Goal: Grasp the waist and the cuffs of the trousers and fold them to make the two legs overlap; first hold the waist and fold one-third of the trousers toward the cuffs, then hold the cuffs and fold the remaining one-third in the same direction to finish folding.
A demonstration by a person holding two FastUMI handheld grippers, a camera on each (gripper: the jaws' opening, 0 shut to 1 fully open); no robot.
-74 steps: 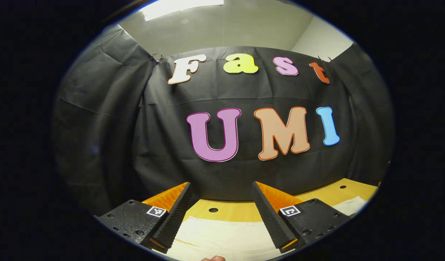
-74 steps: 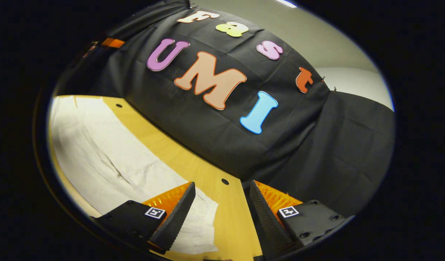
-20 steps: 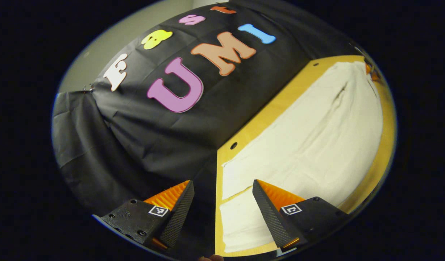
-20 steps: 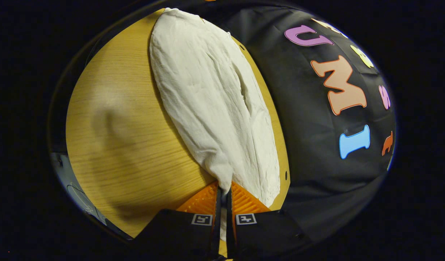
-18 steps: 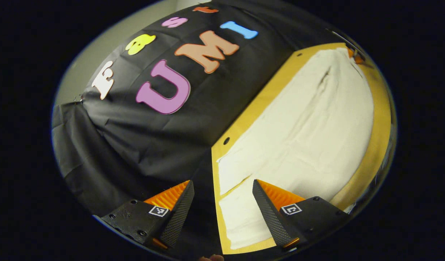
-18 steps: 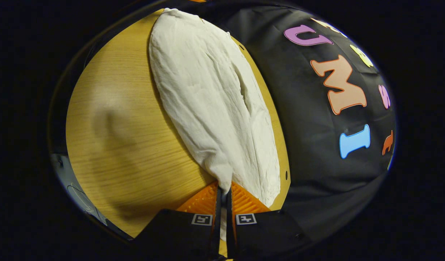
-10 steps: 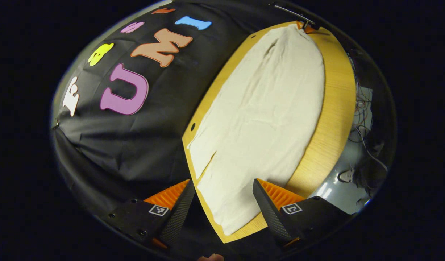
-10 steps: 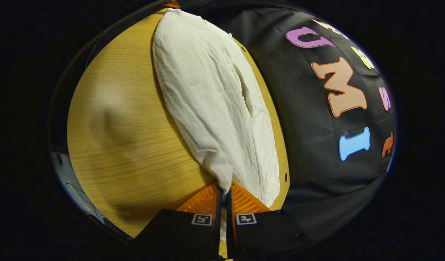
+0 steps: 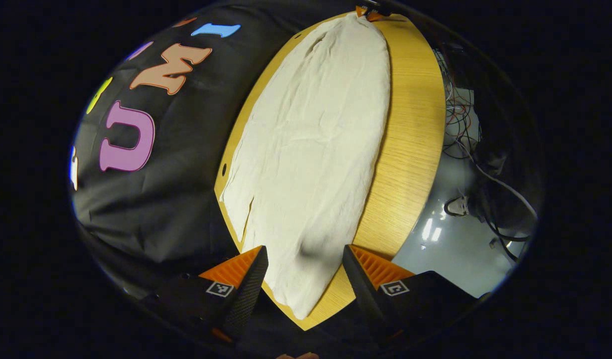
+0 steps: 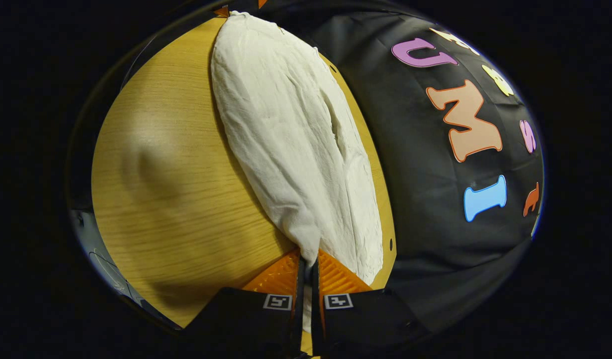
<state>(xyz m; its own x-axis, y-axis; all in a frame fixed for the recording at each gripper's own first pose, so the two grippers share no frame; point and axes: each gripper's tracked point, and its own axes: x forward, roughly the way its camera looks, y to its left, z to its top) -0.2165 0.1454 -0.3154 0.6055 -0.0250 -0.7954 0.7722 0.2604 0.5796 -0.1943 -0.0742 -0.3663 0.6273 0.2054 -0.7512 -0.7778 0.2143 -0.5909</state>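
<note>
1. Your right tool is pinching one end of the trousers, which lie flat along the worktop beside the booth wall.
2. Your left tool is spread wide, straddling the other end.
3. The cloth looks light, limp and creased; grip the corner edge deep, through all layers.

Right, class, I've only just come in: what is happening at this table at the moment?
A person is folding white cloth trousers laid flat along a round wooden table. The right gripper is shut on one end of the trousers. The left gripper hangs open over the other end, a finger on each side of the cloth, not yet gripping. No fold has been made.
</note>
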